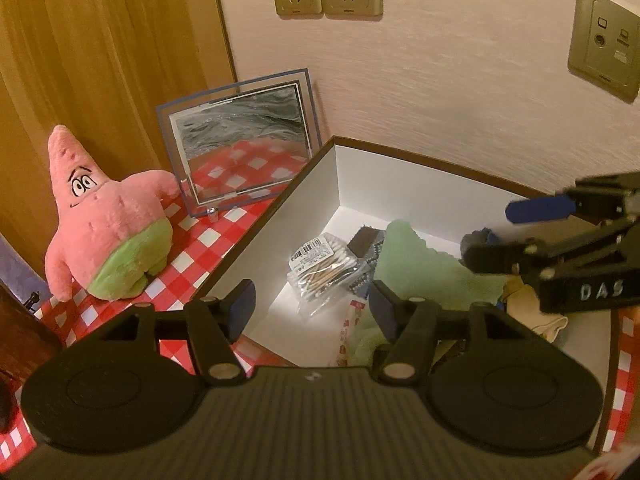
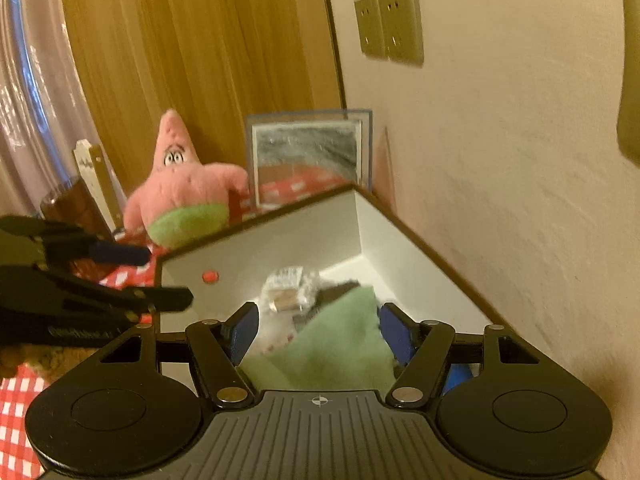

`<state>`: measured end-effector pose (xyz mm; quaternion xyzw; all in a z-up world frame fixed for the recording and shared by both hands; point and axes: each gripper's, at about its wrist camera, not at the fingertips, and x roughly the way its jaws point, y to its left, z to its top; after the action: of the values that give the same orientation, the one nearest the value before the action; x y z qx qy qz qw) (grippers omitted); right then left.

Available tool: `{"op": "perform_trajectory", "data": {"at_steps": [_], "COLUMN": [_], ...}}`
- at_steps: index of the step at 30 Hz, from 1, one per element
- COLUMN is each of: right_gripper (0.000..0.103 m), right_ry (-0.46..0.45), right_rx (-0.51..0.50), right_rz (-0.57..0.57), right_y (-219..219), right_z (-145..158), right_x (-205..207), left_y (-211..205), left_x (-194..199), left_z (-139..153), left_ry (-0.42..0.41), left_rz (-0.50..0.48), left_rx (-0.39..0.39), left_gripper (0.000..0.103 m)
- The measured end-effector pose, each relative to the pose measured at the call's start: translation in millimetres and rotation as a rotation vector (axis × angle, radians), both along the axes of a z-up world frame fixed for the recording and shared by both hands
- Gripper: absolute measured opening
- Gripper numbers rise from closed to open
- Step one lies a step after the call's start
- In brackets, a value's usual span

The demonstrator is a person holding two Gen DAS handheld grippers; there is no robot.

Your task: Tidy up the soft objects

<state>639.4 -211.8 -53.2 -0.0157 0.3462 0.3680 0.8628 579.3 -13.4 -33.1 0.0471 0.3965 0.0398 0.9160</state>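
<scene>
Both my grippers, left [image 1: 312, 306] and right [image 2: 318, 334], hang with fingers spread wide over the white box [image 1: 332, 172], holding nothing. Green cloth [image 1: 416, 264] lies inside it beside a bag of cotton swabs [image 1: 322, 268]. Pink starfish plush [image 1: 108, 224] stands on the table's checkered cloth [image 1: 192, 256], left of the box, near the back edge.

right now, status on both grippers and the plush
Left gripper open, empty. Right gripper open over green cloth in box. Pink plush outside, untouched.
</scene>
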Motion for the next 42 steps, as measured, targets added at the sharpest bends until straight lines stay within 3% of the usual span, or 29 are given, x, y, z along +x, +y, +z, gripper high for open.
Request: {"op": "perform_trajectory", "data": {"at_steps": [15, 21, 26, 32, 42], "right_gripper": [0.068, 0.068, 0.068, 0.068, 0.068], "right_ry": [0.016, 0.014, -0.003, 0.0, 0.043], "right_rx": [0.007, 0.045, 0.058, 0.088, 0.046], "right_rz": [-0.031, -0.033, -0.045, -0.069, -0.125], "right_y": [-47, -73, -85, -91, -65], "right_z": [2, 10, 19, 30, 31], "right_x": [-34, -62, -93, -138, -237], "left_y": [-34, -45, -49, -39, -10], "left_x": [-35, -69, -104, -156, -260], "left_z": [14, 26, 37, 49, 49], "left_ry": [-0.047, -0.08, -0.105, -0.127, -0.096], "left_rz": [0.033, 0.078, 0.125, 0.148, 0.123], "left_rx": [-0.084, -0.111, -0.075, -0.125, -0.13], "left_gripper": [0.065, 0.075, 0.081, 0.081, 0.081]}}
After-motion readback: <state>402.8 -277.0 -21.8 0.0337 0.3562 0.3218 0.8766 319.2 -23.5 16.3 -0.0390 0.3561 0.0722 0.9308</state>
